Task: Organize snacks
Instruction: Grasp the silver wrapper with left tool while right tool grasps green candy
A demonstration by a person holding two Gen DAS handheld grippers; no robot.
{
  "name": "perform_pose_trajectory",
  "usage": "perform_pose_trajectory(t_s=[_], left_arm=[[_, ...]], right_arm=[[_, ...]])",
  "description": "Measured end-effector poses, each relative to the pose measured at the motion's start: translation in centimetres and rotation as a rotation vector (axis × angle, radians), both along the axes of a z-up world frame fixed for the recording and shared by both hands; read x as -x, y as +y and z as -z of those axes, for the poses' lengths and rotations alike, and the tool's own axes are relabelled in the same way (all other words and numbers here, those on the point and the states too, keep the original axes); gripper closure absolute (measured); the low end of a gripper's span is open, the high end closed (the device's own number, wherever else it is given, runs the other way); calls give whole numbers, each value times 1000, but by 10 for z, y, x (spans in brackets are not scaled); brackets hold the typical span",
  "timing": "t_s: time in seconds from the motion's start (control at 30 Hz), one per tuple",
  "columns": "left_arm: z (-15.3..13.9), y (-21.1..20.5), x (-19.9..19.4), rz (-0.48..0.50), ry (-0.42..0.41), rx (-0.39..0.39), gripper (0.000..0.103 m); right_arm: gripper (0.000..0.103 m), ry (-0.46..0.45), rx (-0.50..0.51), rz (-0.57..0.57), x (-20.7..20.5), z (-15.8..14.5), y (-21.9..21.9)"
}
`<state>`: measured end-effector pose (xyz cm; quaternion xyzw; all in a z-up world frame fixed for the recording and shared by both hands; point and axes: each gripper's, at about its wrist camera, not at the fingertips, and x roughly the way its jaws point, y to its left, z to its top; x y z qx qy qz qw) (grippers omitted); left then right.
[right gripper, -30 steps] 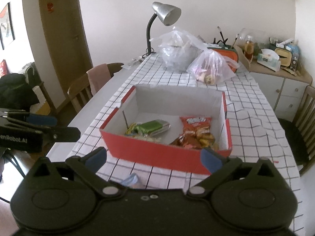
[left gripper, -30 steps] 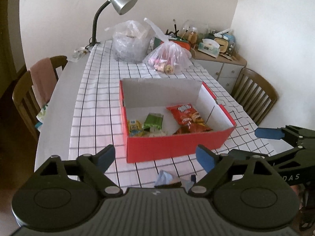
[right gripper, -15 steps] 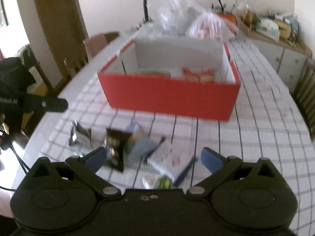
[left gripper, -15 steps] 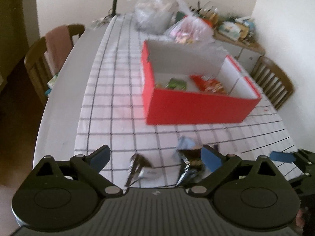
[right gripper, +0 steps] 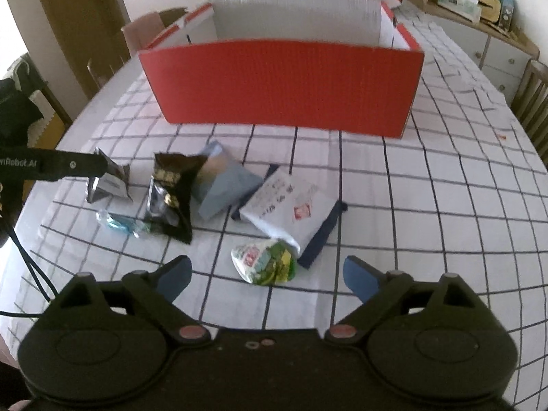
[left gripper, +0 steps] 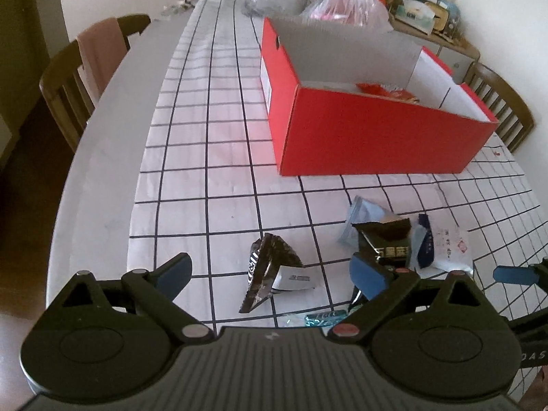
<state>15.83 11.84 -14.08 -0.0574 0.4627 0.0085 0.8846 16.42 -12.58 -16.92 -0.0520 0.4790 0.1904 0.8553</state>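
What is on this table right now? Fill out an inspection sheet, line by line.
Surface: white tablecloth with a dark grid over a pale table.
Job's things: open red cardboard box holding an orange snack bag; loose packets in front of it: black foil packet, grey-blue pouch, white paper-wrapped pack, green-and-white snack bag, small teal wrapper, dark triangular packet.
Clutter: clear plastic bags beyond the box.
Grippers: left gripper and right gripper, jaws open, holding nothing; right jaws have just been closing slightly.
Cables: black cable at the left edge.
Surroundings: wooden chairs, sideboard.
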Motion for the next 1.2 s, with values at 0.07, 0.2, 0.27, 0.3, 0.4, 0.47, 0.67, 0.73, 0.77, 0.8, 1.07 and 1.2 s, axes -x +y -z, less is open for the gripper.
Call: perform_pose_trajectory(t_s=[0.07, 0.2, 0.27, 0.3, 0.4, 0.47, 0.67, 0.73, 0.77, 0.8, 1.07, 1.2], left_arm=[[4, 2, -5, -4, 10, -3, 4], [12, 3, -13, -7, 30, -25, 5], [15, 3, -15, -6, 36, -36, 7], [17, 2, -17, -5, 41, -40, 8], [21, 0, -21, 10, 65, -47, 19], [24, -1, -23, 24, 77, -47, 30], [28, -5, -27, 47, 103, -28, 52], [29, -7, -27, 52, 107, -25, 56], [29, -8, -27, 51, 108, -24, 58], [30, -8, -27, 51, 107, -21, 59], [30, -7, -25, 41, 103, -9, 67], [28, -6, -23, 27, 103, -9, 68]], right_arm=[[12, 6, 10, 6, -2, 5, 1], [19, 25, 16, 23, -8, 12, 2], [20, 29, 20, 27, -8, 14, 2], [21, 28, 23, 29, -8, 14, 3], [25, 30, 27, 31, -10, 16, 4], [27, 30, 33, 34, -10, 16, 5], [35, 18, 52, 45, -9, 16, 6], [43, 12, 57, 47, -7, 15, 6], [46, 10, 58, 44, -6, 14, 6], [49, 7, 60, 43, -6, 14, 6], [71, -6, 74, 49, -2, 12, 4], [81, -5, 49, 54, -1, 11, 1]])
